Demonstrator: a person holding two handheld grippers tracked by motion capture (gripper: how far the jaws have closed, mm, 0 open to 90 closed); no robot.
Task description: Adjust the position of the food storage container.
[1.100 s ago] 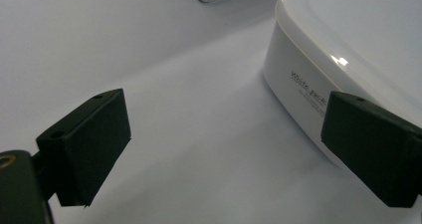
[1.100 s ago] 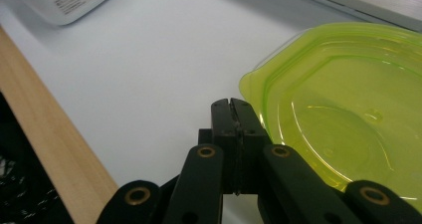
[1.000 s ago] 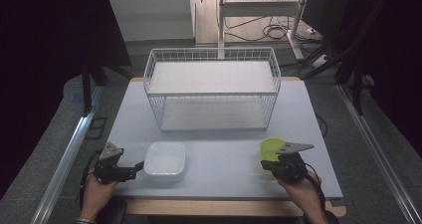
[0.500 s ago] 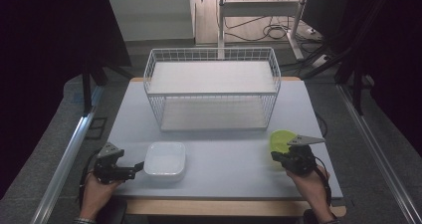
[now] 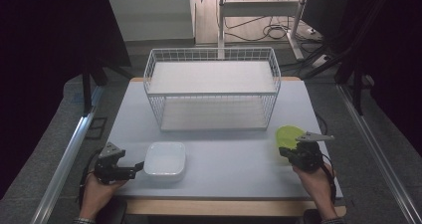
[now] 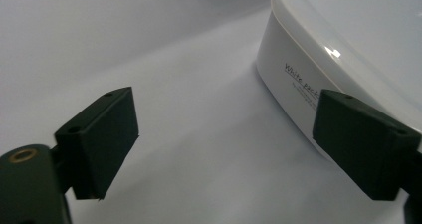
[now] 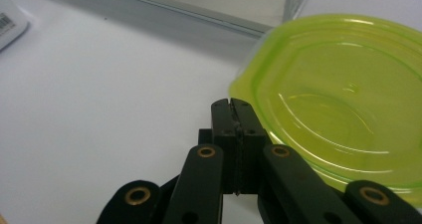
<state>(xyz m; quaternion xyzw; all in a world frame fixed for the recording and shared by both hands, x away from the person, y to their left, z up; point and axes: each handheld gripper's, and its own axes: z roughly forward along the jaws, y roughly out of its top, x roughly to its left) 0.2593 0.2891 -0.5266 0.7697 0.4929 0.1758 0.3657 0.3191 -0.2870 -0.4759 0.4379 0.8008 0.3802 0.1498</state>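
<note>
A white lidded container (image 5: 165, 159) (image 6: 348, 45) lies near the table's front left. My left gripper (image 5: 139, 167) (image 6: 224, 139) sits at its left side, open. Its jaws have just been closing a little. One jaw stands in front of the container's side wall and the other over bare table, neither pressing on it. At the front right, my right gripper (image 5: 286, 151) (image 7: 232, 102) is shut. Its tips meet the rim of a translucent green plate (image 5: 287, 134) (image 7: 338, 89), which tilts up beside them.
A white wire basket (image 5: 211, 50) with two shelves stands at the back middle of the grey table (image 5: 229, 154). Metal rails run along the floor on both sides. Cables and a stand lie beyond the table's far edge.
My right gripper has moved to the right and slightly away, and the green plate has gone along with it. The left hand and the white container have stayed in place.
</note>
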